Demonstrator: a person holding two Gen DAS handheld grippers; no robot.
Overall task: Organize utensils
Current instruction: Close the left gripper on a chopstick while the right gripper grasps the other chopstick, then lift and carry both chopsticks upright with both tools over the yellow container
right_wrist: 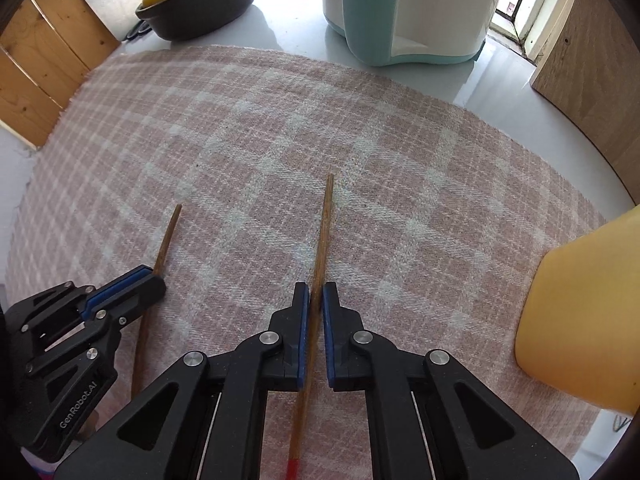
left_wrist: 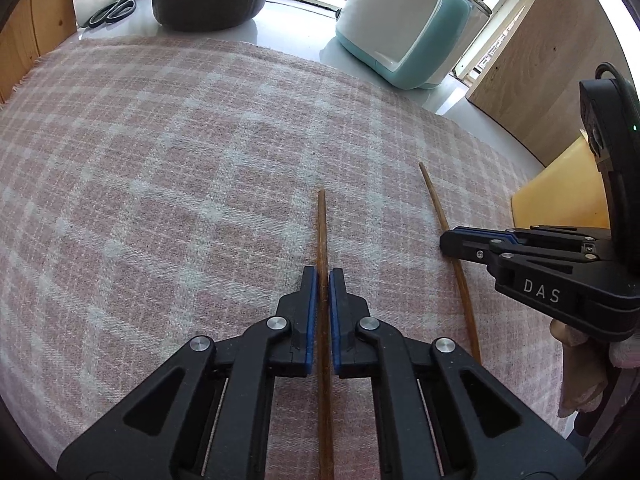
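Two thin brown wooden chopsticks lie side by side, apart, on the pink-and-white plaid cloth [left_wrist: 168, 152] spread over the bench.

Left tool [left_wrist: 323, 280]: narrowed about the left chopstick [left_wrist: 322, 232], blue pads at its sides; a slight gap is visible, so firm contact cannot be confirmed.

Right tool [right_wrist: 316, 294]: likewise narrowed about the right chopstick [right_wrist: 325, 224].

Risk, as judged: a round stick may roll or pivot out if lifted under light pressure; cloth weave may be snagged by low tips.
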